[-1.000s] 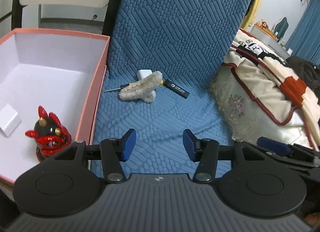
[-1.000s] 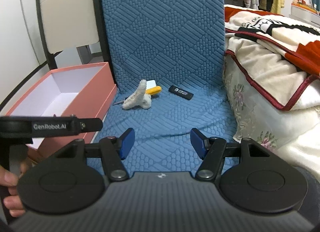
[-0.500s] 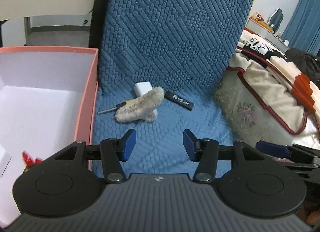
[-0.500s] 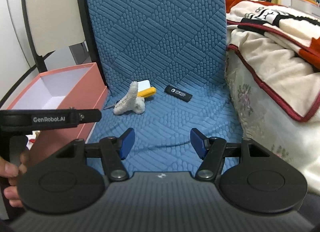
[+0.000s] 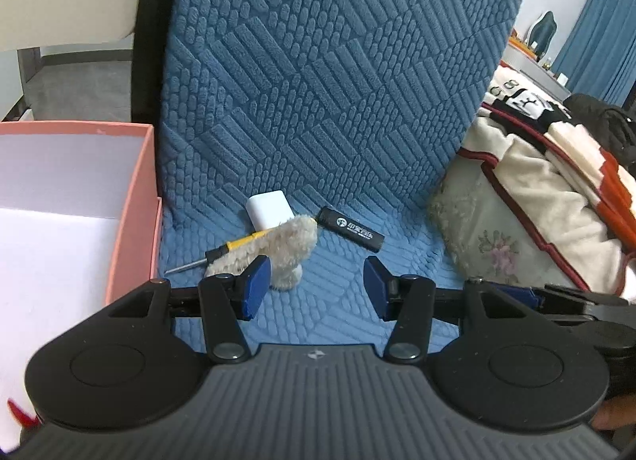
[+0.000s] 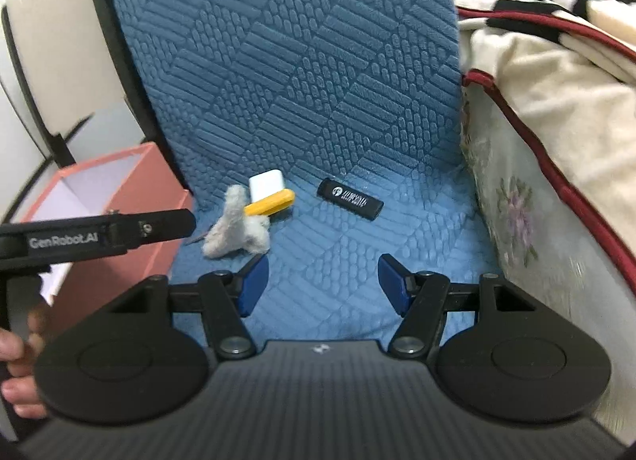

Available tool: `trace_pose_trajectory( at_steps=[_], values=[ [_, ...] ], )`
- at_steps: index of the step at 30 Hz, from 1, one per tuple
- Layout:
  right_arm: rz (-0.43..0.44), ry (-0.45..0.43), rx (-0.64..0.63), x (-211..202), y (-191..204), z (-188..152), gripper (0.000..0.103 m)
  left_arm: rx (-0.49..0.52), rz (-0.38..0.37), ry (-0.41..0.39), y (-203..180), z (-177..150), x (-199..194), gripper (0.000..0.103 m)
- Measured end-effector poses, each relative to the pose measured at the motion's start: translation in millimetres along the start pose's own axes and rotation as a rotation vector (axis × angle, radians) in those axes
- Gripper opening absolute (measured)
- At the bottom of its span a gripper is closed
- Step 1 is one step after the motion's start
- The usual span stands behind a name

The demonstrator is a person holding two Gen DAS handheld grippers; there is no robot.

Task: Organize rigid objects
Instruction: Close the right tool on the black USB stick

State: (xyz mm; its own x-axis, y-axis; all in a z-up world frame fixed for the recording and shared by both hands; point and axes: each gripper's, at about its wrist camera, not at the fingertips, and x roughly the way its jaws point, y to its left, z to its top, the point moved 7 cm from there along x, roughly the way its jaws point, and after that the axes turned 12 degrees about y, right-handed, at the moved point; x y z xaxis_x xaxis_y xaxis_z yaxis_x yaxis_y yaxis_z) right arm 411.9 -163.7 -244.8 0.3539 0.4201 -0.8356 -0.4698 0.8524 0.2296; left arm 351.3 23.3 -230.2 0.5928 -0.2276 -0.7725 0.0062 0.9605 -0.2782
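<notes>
Grippers both wide open & empty, left gripper (image 5: pixel 316 283), right gripper (image 6: pixel 322 281); black stick (image 6: pixel 350 198), white block (image 6: pixel 267 183), screwdriver (image 6: pixel 270 201) at seat back edge; risk: fuzzy rag (image 6: pixel 234 225) over screwdriver snags w/ grasp near pink box (image 6: pixel 131 182).

Both grippers, left gripper (image 5: pixel 314 289) and right gripper (image 6: pixel 321 286): black ribbed bodies, round side discs, silver pivot screws, blue fingertip pads, white "GenRobot.AI" lettering, bare-skinned hand (image 6: pixel 16 376).
</notes>
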Motion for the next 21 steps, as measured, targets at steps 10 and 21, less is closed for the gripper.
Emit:
trace_pose_trajectory(
  at_steps=[10,21],
  values=[
    [-0.039,0.087,-0.101,65,-16,46,0.059,-0.033,0.010,0.033,14,17,39,0.057],
    [-0.071,0.137,-0.174,126,-28,75,0.052,-0.025,0.010,0.036,12,27,63,0.044]
  ],
)
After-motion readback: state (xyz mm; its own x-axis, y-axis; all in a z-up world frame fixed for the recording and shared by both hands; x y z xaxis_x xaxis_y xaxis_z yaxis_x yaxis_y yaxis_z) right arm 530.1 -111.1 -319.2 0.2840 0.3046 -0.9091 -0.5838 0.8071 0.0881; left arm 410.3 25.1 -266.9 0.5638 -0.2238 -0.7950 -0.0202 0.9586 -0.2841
